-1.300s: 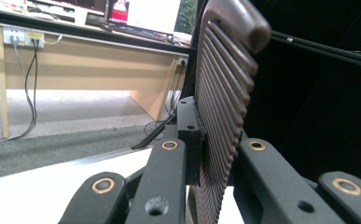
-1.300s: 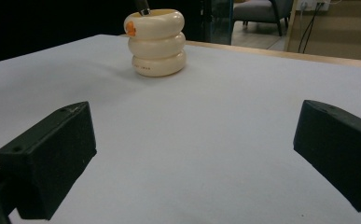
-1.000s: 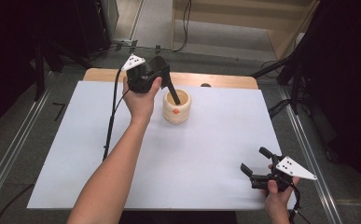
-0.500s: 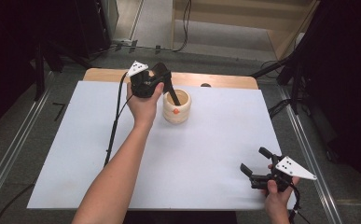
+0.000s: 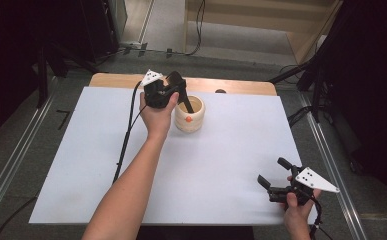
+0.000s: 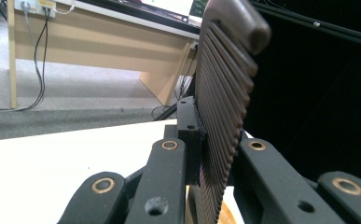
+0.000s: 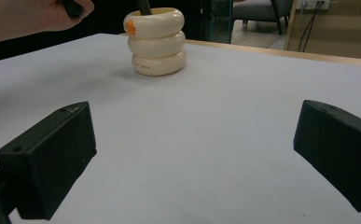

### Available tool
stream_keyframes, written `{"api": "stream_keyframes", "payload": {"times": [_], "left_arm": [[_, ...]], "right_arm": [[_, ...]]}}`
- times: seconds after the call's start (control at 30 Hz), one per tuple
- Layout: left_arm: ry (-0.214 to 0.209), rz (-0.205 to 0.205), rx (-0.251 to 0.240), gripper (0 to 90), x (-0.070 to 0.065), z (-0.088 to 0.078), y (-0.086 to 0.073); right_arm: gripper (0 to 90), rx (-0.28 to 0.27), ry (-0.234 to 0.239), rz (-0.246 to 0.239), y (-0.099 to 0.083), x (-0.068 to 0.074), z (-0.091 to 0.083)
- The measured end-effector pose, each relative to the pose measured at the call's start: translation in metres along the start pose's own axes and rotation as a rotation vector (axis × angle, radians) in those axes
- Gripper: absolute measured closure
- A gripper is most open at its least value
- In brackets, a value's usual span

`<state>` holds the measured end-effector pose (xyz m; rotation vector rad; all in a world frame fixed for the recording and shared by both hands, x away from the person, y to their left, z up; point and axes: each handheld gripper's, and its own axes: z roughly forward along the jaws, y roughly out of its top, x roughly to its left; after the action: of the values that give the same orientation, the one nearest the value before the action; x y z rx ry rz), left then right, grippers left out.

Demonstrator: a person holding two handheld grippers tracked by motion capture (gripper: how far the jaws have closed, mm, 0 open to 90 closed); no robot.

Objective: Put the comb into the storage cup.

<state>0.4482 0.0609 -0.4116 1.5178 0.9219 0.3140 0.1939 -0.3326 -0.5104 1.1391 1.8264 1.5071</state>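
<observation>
cup (image 5: 189,114), cream and ribbed like three stacked rings, stands near the far edge of the white table (image 5: 221,165). my left gripper (image 5: 187,104) has its jaws pressed together with nothing between them and poked down into the cup's mouth from the left, tips leaning right. my right gripper (image 5: 272,172) rests well apart at the near right corner, jaws spread and empty, so i judge the left hand does the work.

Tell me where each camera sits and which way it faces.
High view: above the table edge, looking forward and down on white mat; both forearms, left tongs, right tongs.
Left gripper view: on left tongs, along the ribbed tool they clamp.
Right gripper view: on open right tongs, facing cream cup.
High and right views share that cream cup.
</observation>
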Motion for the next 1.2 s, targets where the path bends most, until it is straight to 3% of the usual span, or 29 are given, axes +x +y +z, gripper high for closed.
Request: {"api": "stream_keyframes", "payload": {"times": [0.27, 0.63, 0.73, 0.87, 0.97, 1.07, 1.2], "left_arm": [[0.001, -0.033, 0.003, 84.4, 0.002, 0.006, -0.01], [0.021, -0.052, 0.022, 84.2, 0.004, 0.009, -0.015], [0.025, -0.036, 0.039, 83.9, 0.004, 0.011, -0.018], [0.007, -0.047, 0.043, 82.4, 0.007, 0.01, -0.018], [-0.002, -0.047, 0.061, 74.5, 0.01, 0.01, -0.019], [-0.007, -0.068, 0.079, 62.0, 0.014, 0.009, -0.019], [0.0, -0.061, 0.085, 43.9, 0.016, 0.006, -0.016]], "right_arm": [[0.0, -0.003, 0.0, 0.0, 0.0, 0.0, 0.0], [0.0, -0.007, 0.001, -0.009, 0.0, 0.0, 0.0], [0.0, -0.009, 0.002, -0.005, 0.0, 0.0, -0.001], [0.0, -0.009, 0.003, -0.006, 0.0, 0.0, -0.001], [0.0, -0.009, 0.004, -0.004, 0.0, 0.0, -0.001], [0.0, -0.011, 0.004, -0.003, 0.0, -0.001, 0.0], [0.0, -0.011, 0.006, -0.005, 0.0, -0.001, 0.0]]}}
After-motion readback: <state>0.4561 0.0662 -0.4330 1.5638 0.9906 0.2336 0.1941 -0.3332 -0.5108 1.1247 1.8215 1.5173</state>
